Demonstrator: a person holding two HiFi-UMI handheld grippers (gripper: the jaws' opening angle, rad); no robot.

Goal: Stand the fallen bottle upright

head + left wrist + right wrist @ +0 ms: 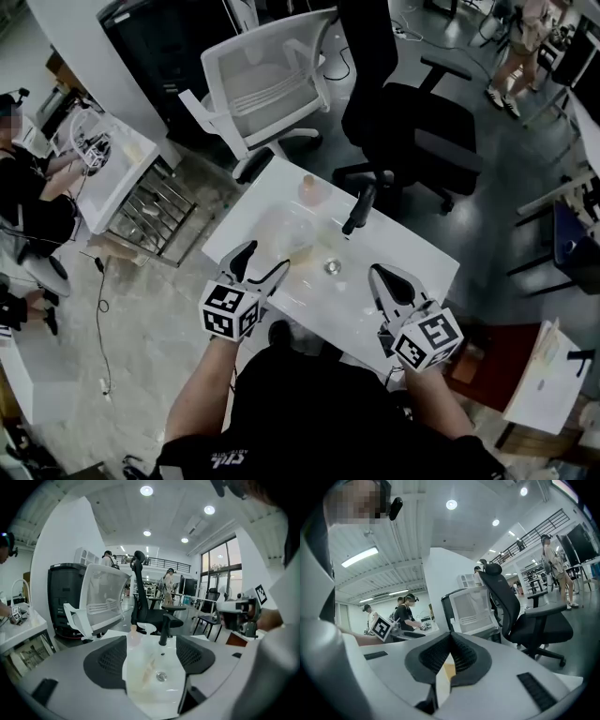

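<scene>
A clear plastic bottle [292, 230] with a pale orange cap [308, 187] appears to lie on the white table [403, 248], its cap toward the far edge. My left gripper [265, 261] hovers over the table's near edge, just short of the bottle, with its jaws wide open and nothing between the pads. In the left gripper view the bottle [139, 663] and its cap [134, 630] show through the gap of the left gripper [151, 638]. My right gripper [384, 277] is held over the near right part of the table. The right gripper [450, 639] has its tips together and holds nothing.
A small round metal piece [331, 267] lies on the table right of the bottle. The black chair [412, 131] has an armrest [359, 208] that reaches over the table's far edge. A white mesh chair [267, 80] stands behind. A person [28, 178] sits at the left.
</scene>
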